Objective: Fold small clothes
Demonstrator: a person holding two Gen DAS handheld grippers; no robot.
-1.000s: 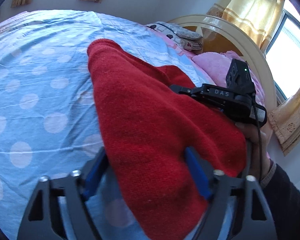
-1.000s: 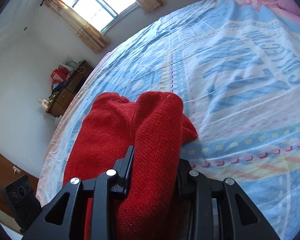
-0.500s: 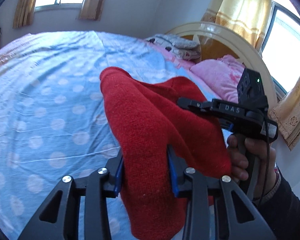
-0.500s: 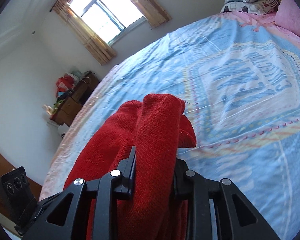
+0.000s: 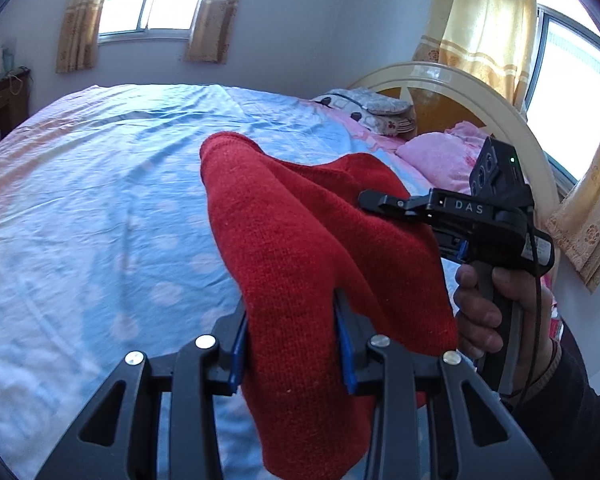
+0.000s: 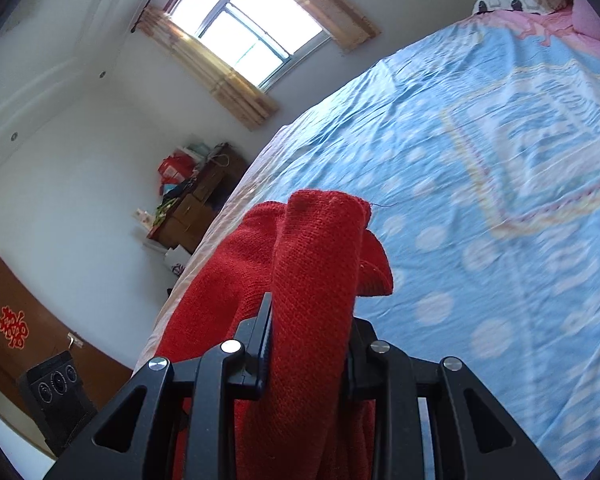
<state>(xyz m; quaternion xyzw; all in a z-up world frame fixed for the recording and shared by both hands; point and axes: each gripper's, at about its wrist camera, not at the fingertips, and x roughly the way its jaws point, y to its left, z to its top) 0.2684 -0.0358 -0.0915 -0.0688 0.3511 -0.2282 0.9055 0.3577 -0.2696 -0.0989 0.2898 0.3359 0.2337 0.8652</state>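
Note:
A red knitted garment hangs in the air above the blue dotted bedsheet. My left gripper is shut on one bunched edge of it. My right gripper is shut on another bunched edge of the red garment. The right gripper also shows in the left wrist view, held by a hand at the garment's right side. The cloth sags between the two grips and hangs below them.
The bedsheet spreads wide under the garment. Pink pillows and a curved headboard stand at the bed's head. A wooden dresser with clutter stands by the far wall. Windows with curtains are behind.
My left gripper closed on the red garment. Both grippers have lifted the garment up off the bed, so more of the room and windows shows now.

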